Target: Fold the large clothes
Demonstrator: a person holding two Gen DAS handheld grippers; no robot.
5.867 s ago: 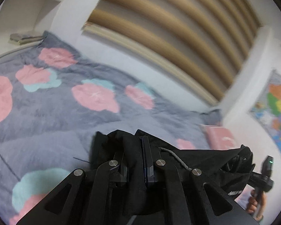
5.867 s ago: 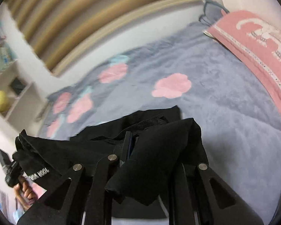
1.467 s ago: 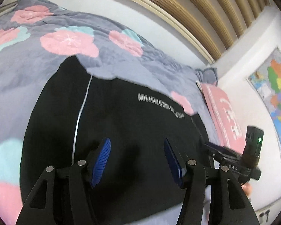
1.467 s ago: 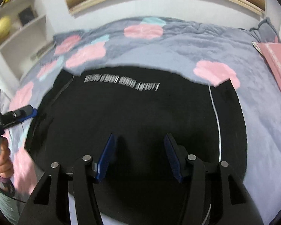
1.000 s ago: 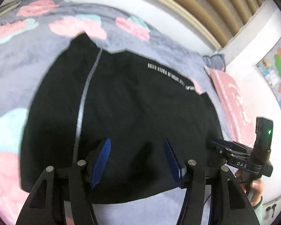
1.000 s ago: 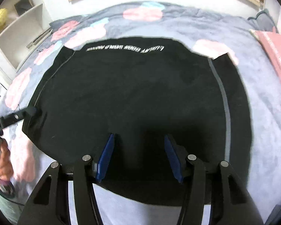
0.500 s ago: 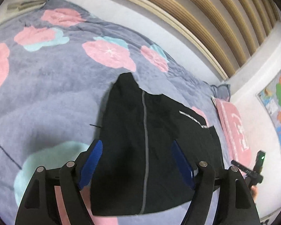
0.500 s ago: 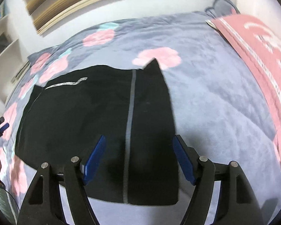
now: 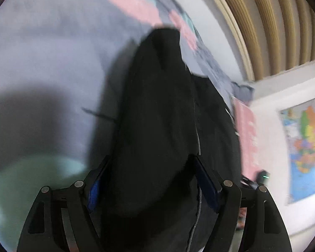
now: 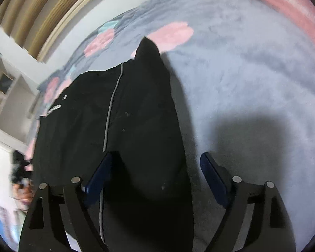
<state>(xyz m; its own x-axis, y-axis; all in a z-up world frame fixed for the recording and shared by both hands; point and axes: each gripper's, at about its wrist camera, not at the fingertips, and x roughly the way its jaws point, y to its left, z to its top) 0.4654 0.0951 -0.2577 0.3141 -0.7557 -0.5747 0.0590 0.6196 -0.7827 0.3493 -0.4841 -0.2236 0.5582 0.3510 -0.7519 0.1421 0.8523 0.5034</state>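
A black garment [image 9: 157, 113] with a grey side stripe lies spread flat on the grey bed cover. My left gripper [image 9: 152, 180] is open, low over the garment's left side edge, with black cloth between its blue pads [image 9: 93, 191]. In the right wrist view the garment [image 10: 124, 130] shows its stripe and white lettering. My right gripper [image 10: 157, 176] is open, straddling the garment's right side edge, one finger over cloth and one over the cover. Neither gripper holds anything.
The grey fleece bed cover [image 10: 252, 79] with pink and teal flowers fills both views. A pink pillow [image 9: 245, 130] lies at the right end. A slatted headboard [image 9: 268, 21], a wall map [image 9: 304, 147] and white shelves [image 10: 8, 96] surround the bed.
Both grippers have dropped closer to the bed and moved out to opposite side edges of the garment. The garment stays flat. Both views are blurred by motion.
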